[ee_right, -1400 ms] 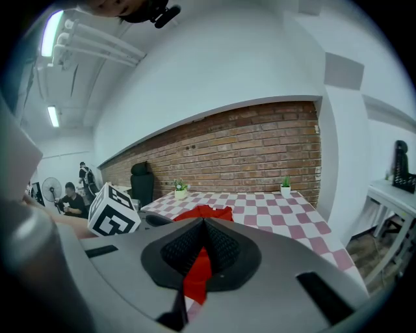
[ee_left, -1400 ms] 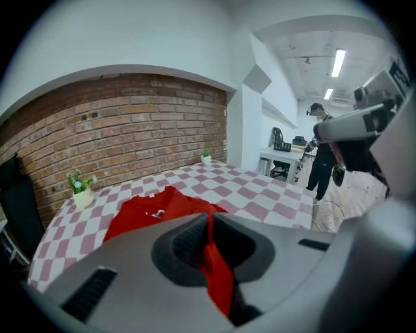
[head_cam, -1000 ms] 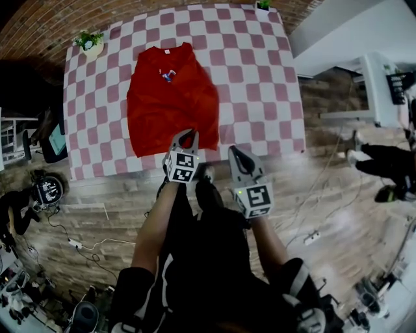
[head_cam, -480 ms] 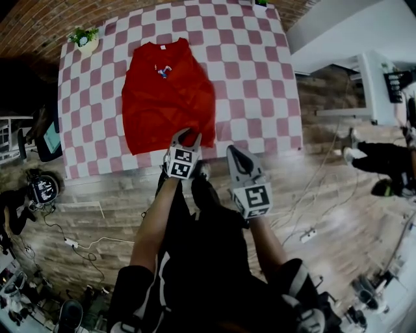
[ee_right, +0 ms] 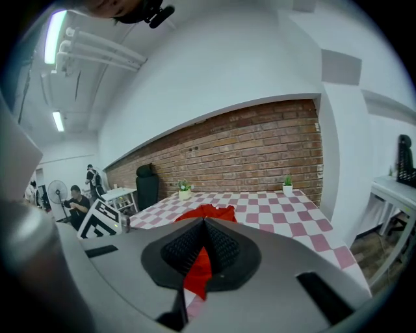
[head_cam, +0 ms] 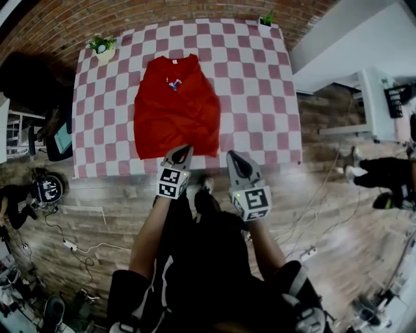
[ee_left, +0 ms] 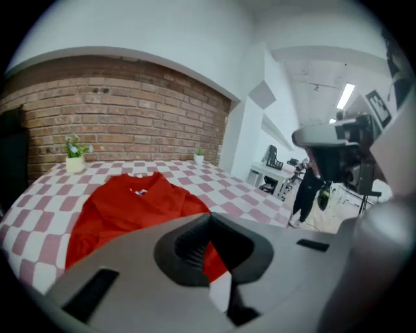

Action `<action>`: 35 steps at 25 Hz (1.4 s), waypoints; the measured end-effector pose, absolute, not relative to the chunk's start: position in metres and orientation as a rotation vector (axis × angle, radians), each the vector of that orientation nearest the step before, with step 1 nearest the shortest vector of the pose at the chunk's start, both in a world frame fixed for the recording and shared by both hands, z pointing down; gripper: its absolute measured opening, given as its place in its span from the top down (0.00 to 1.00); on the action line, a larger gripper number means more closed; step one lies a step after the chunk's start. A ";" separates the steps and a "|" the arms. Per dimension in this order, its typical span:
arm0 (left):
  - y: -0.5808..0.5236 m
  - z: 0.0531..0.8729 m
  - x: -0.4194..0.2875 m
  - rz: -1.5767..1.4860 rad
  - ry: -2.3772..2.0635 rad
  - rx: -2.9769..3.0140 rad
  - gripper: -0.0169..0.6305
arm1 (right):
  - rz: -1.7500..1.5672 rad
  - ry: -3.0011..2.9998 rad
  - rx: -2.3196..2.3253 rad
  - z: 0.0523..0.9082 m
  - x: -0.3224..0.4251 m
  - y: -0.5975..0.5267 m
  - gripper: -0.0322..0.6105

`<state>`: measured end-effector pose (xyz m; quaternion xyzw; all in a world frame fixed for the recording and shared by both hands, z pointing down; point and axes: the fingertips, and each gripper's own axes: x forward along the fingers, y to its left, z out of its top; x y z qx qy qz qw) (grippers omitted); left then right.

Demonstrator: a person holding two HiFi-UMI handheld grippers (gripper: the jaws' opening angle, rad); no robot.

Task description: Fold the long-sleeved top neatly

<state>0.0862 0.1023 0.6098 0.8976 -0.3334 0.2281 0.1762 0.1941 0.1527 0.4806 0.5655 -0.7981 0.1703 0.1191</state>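
The red long-sleeved top point(head_cam: 175, 107) lies flat on the pink-and-white checked table point(head_cam: 253, 84), collar toward the far side and sleeves folded in. My left gripper point(head_cam: 183, 151) hovers over the near hem at the table's front edge. Its jaws have just been closing and now stand shut with nothing between them. In the left gripper view the top point(ee_left: 130, 208) lies beyond the shut left gripper point(ee_left: 209, 224). My right gripper point(head_cam: 234, 158) is shut and empty, off the table's front edge, to the right of the top. Past the shut right gripper point(ee_right: 203, 227) the top point(ee_right: 207, 212) shows farther off.
A potted plant point(head_cam: 104, 45) stands at the table's far left corner and a smaller one point(head_cam: 265, 19) at the far right. A brick wall backs the table. A white desk point(head_cam: 377, 91) and a seated person point(head_cam: 383, 169) are at the right. Cables lie on the wooden floor.
The left gripper opened at the top's hem half a second ago, then drew back toward the table's front edge and shut empty. The right gripper has stayed put.
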 end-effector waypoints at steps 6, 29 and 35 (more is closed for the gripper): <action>0.077 0.539 0.024 0.479 -1.168 2.534 0.96 | 0.394 -2.418 1.635 0.463 0.183 0.128 0.94; -0.181 0.505 -0.024 0.549 -1.167 2.638 0.88 | 0.424 -2.464 1.591 0.450 0.146 -0.125 0.93; -0.253 0.553 -0.015 0.722 -0.992 2.711 0.73 | 0.503 -2.376 1.450 0.508 0.152 -0.202 0.74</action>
